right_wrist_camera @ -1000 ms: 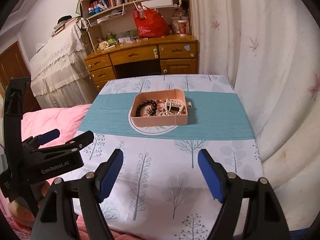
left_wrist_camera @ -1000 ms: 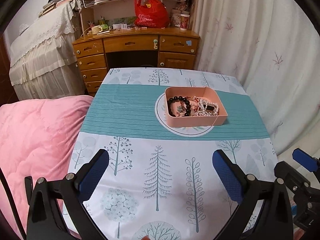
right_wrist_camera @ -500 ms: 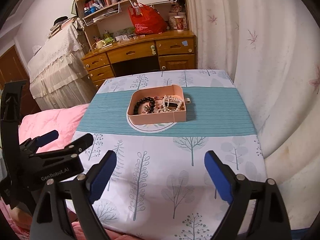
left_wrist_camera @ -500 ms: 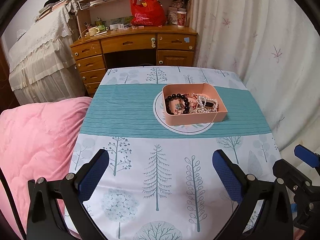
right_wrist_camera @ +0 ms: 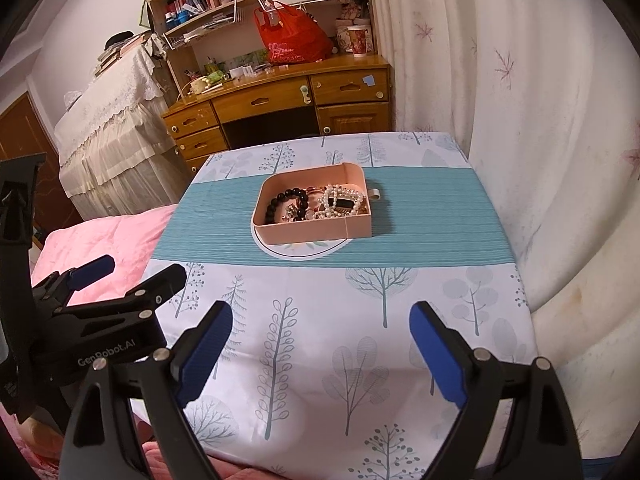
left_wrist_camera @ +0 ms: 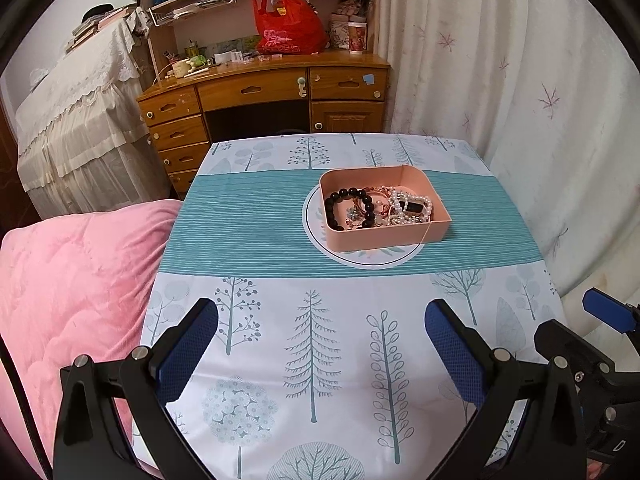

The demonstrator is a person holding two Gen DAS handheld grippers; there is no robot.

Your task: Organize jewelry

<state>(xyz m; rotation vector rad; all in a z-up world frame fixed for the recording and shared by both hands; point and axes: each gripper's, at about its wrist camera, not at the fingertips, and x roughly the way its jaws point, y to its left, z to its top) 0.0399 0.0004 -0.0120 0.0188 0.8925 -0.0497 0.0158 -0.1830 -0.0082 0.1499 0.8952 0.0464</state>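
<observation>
A pink box [left_wrist_camera: 390, 237] [right_wrist_camera: 316, 233] stands on a white round plate [left_wrist_camera: 368, 258] on the teal stripe of the table. It holds a black bead bracelet [left_wrist_camera: 349, 205] [right_wrist_camera: 286, 200], a pearl strand [left_wrist_camera: 412, 208] [right_wrist_camera: 340, 200] and other tangled jewelry. My left gripper [left_wrist_camera: 320, 340] is open and empty above the table's near edge, well short of the box. My right gripper [right_wrist_camera: 322, 340] is open and empty, also near the front edge. The left gripper also shows in the right wrist view [right_wrist_camera: 96, 300] at the left.
The table has a tree-print cloth [left_wrist_camera: 320, 344]. A pink quilt [left_wrist_camera: 72, 288] lies to the left. A wooden desk [left_wrist_camera: 264, 96] with a red bag [left_wrist_camera: 290, 24] stands behind. White curtains [left_wrist_camera: 520, 100] hang at the right.
Both grippers have drawn back and risen a little from the table; the box looks slightly farther off. Both jaws stay open.
</observation>
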